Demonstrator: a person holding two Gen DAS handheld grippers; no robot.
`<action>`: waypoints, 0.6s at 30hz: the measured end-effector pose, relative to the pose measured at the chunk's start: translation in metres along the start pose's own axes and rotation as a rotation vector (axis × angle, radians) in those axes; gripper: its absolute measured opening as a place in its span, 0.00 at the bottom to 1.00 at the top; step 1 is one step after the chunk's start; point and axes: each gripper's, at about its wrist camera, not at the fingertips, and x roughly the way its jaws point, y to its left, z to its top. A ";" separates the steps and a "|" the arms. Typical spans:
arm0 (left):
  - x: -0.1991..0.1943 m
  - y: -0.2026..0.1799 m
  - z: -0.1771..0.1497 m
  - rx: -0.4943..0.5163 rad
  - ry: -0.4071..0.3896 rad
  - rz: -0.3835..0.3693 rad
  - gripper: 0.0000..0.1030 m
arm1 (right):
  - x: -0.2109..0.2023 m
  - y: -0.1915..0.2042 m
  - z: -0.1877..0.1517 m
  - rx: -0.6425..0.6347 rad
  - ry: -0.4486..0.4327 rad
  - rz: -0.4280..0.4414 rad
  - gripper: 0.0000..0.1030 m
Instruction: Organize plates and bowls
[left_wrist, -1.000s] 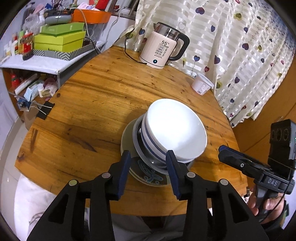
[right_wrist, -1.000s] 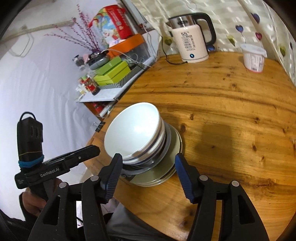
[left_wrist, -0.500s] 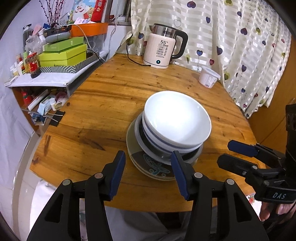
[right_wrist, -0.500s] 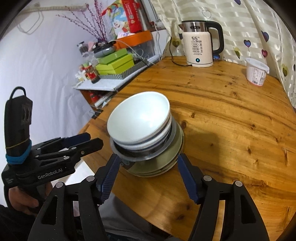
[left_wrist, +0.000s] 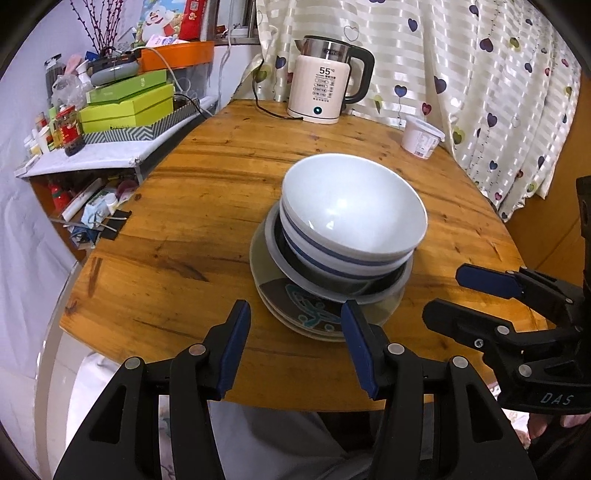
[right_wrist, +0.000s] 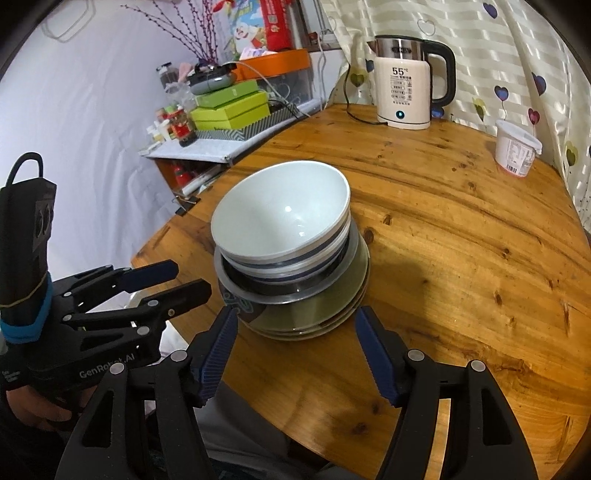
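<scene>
You are holding both hand-held grippers just off the near edge of the round wooden counter (left_wrist: 207, 192), each spread wide and gripping nothing. The left hand-held gripper (left_wrist: 295, 341) is hovering at 6 o'clock of the stack, its blue pads (left_wrist: 236, 343) straddling the near rim of the plates (left_wrist: 314, 321) without touching. The right hand-held gripper (right_wrist: 297, 354) is sitting at 5 o'clock of the stack, also apart from it.

The stack is standing near the counter's front edge: a white bowl (left_wrist: 351, 210) is nesting in a blue-banded bowl (left_wrist: 306, 251), that in a dark-lined shallow bowl (left_wrist: 280, 258), all resting on the patterned plates. The top bowl is leaning slightly toward 3 o'clock.

Open wood is lying at 9 o'clock and at 12 o'clock of the stack. A kettle (left_wrist: 325, 92) is standing at the far edge at 12 o'clock, a white tub (left_wrist: 421, 136) at 1 o'clock beside the curtain (left_wrist: 480, 74). A cluttered shelf (left_wrist: 92, 155) is pressing against the counter's rim at 10 o'clock.
</scene>
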 end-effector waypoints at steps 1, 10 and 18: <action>0.001 0.000 -0.001 -0.002 0.003 -0.002 0.51 | 0.001 0.000 0.000 -0.001 0.001 -0.001 0.65; 0.003 -0.005 -0.007 0.009 0.009 0.026 0.51 | 0.003 0.005 -0.001 -0.023 0.006 -0.011 0.65; 0.009 -0.006 -0.008 0.006 0.039 0.048 0.51 | 0.006 0.005 -0.001 -0.026 0.016 -0.011 0.65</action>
